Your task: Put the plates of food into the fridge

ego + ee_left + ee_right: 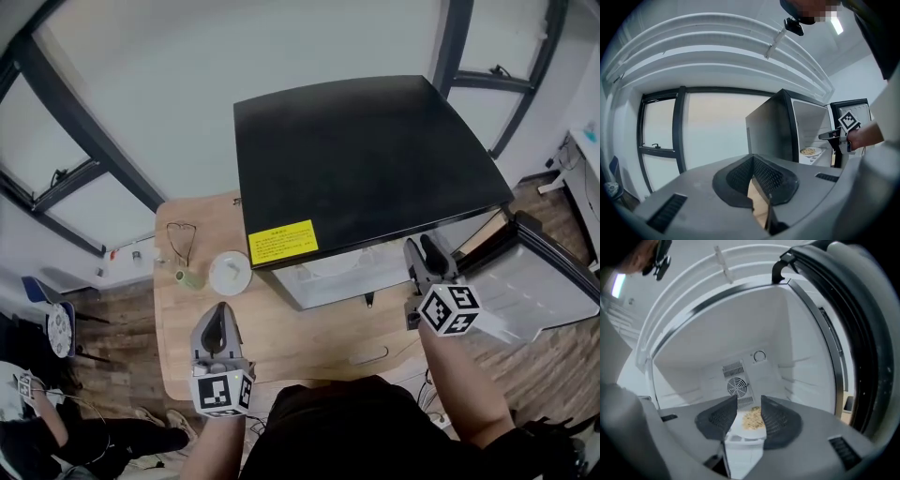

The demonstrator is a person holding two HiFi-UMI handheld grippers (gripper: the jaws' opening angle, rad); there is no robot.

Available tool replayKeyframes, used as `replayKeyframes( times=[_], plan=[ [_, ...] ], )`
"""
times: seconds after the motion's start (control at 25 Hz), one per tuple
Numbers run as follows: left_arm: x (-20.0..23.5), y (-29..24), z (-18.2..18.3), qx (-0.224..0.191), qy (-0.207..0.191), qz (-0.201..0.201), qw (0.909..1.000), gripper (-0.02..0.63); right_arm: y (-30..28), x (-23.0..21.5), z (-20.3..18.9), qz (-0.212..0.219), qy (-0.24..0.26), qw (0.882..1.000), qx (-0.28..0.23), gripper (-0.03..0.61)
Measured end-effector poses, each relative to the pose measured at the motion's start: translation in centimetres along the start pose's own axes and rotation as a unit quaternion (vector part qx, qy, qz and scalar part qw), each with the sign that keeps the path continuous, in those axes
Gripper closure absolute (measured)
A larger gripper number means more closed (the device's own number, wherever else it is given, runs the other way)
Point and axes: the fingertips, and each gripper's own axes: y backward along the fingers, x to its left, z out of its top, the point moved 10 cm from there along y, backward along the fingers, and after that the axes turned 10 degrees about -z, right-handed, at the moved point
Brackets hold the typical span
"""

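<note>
Lower left in the head view, the left gripper [221, 309], jaws pressed together and empty, hangs over the pale wooden table [309, 337], a round white dish [230, 273] just ahead. Further right, the right gripper [422, 248] holds its jaws spread, pinching nothing. Straight beyond them a white plate of yellowish food [752, 419] sits on the shelf of the open black-topped fridge [366, 159].

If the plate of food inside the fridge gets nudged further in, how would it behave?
The plate looks stiff and shallow, so it would probably slide flat rather than tip. The food on it looks loose and crumbly; a jerk might scatter some. Its smooth white rim could be slippery.
</note>
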Motion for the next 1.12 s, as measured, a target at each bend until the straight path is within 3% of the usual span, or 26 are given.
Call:
replayKeyframes(
  times=[0.32, 0.6, 0.92, 1.12],
  plan=[
    [2.8, 4.2, -0.6, 0.008, 0.006, 0.026, 0.9996, 0.611, 2.5, 4.3, -1.8, 0.078, -0.050, 0.996, -0.002, 0.416],
    [6.1, 9.9, -1.5, 0.021, 0.012, 0.067, 0.9975, 0.611, 4.0, 11.3, -6.3, 0.145, -0.040, 0.988, 0.041, 0.433],
    [9.6, 17.7, -3.6, 0.035, 0.020, 0.116, 0.9924, 0.611, 5.1, 21.8, -11.0, 0.249, -0.018, 0.964, 0.094, 0.439],
    [12.2, 23.0, -4.5, 0.038, 0.026, 0.148, 0.9880, 0.611, 6.6, 28.3, -14.4, 0.313, -0.046, 0.937, 0.150, 0.451]
  ],
)
